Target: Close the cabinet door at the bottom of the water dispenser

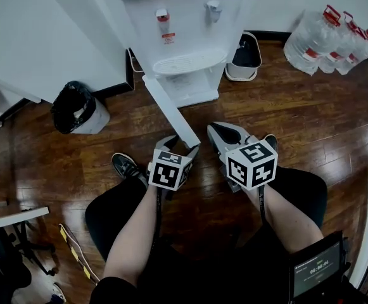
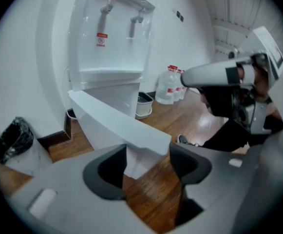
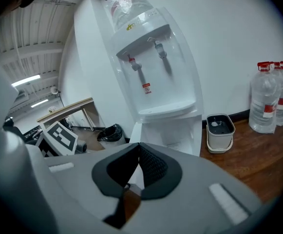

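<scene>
The flat white cabinet door [image 1: 171, 109] at the bottom of the tall white plastic water dispenser [image 1: 184, 37] is swung wide open, sticking out over the brown wood floor [image 1: 285, 106] toward us. We reckon the move is to push on the door's free end and follow its arc round to the cabinet, slowing near the end so it doesn't bounce. No pinching needed. Our left hand-held gripper [image 2: 148, 162] has its jaws spread wide with the door's free edge in the gap, not clamped. The right hand-held gripper [image 3: 139, 155] is fully closed and empty, near the door.
</scene>
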